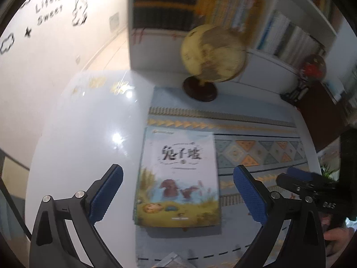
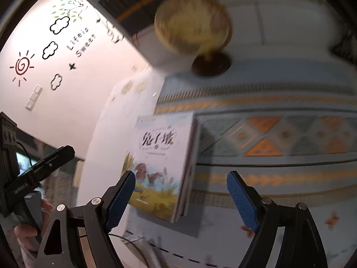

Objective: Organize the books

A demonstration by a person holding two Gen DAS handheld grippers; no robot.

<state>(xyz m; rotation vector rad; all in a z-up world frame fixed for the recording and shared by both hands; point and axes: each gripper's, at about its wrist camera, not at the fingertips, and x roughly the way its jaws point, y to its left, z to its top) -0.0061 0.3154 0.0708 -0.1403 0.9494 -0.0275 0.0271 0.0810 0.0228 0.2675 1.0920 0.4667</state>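
Stack of thin picture books [image 1: 178,178], pale illustrated cover uppermost: flat at left edge of blue patterned table mat [image 1: 256,151] on glossy white table [image 1: 89,134]; left gripper [image 1: 178,192], right gripper [image 2: 180,198]: jaws wide, empty; yellow globe on dark round base [image 1: 212,55]: mat's far edge

The left black two-finger gripper with blue ribbed pads [image 1: 178,197] hangs tilted downward above the picture book, jaws spread wide, empty. The right matching gripper [image 2: 181,201] hovers beside it, likewise gaping, gripping nothing.
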